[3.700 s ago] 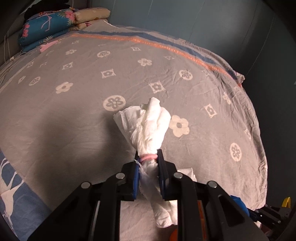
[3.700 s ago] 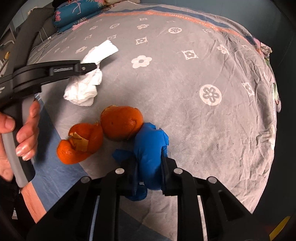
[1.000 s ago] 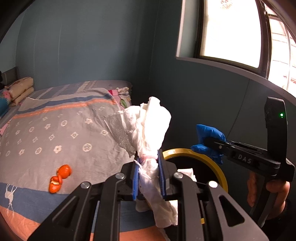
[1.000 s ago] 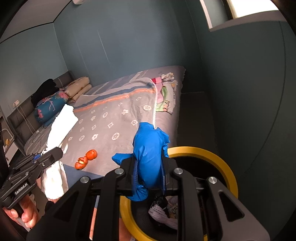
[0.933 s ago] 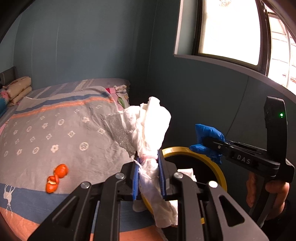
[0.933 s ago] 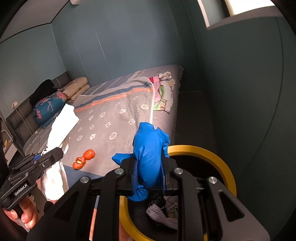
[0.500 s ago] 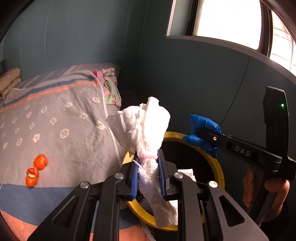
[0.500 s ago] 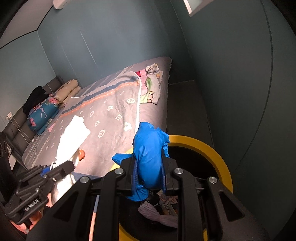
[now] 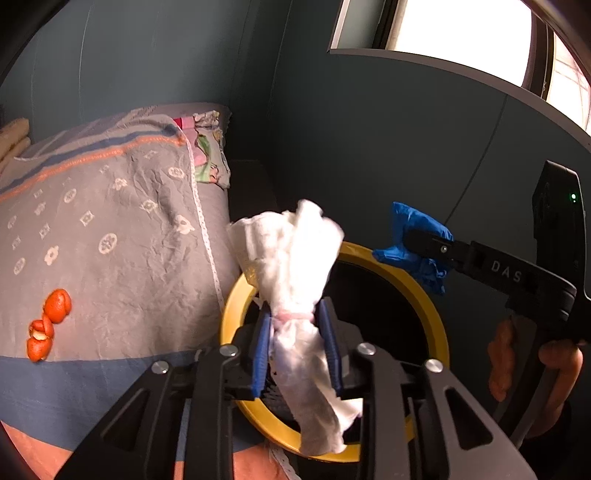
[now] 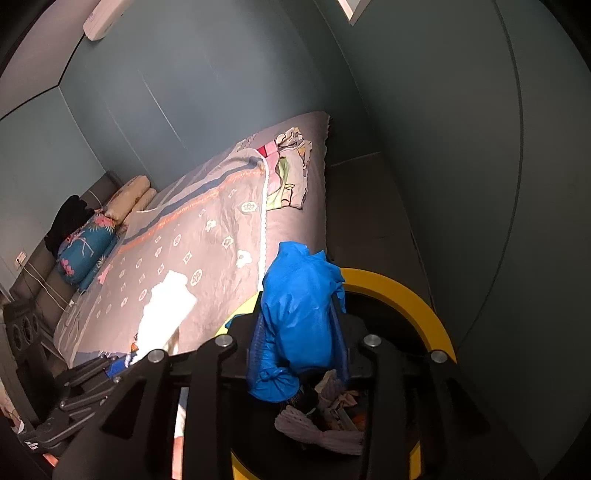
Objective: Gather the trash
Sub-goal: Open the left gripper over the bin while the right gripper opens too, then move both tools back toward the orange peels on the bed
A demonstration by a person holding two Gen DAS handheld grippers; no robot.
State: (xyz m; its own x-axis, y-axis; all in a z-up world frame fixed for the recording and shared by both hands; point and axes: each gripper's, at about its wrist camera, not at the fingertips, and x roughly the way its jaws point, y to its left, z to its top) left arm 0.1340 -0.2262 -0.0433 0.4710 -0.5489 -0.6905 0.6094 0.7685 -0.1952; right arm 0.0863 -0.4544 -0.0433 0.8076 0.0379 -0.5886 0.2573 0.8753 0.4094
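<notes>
My left gripper (image 9: 295, 332) is shut on a wad of white tissue (image 9: 291, 266) and holds it over the near rim of a yellow-rimmed trash bin (image 9: 428, 310). My right gripper (image 10: 301, 332) is shut on a crumpled blue glove (image 10: 299, 310) above the same bin (image 10: 406, 295); it also shows in the left wrist view (image 9: 424, 243) over the bin's far rim, with the glove (image 9: 413, 225) in it. The tissue also shows in the right wrist view (image 10: 162, 317). Orange peels (image 9: 46, 325) lie on the grey bedspread (image 9: 110, 221).
The bin stands on the floor between the bed's foot corner and the dark blue wall (image 9: 369, 129). Trash lies inside the bin (image 10: 325, 424). Pillows (image 10: 88, 243) sit at the bed's far end. A window (image 9: 461, 29) is above.
Both grippers have swung from the bed to the bin and moved down closer over its opening. The jaws still hold the tissue and the glove.
</notes>
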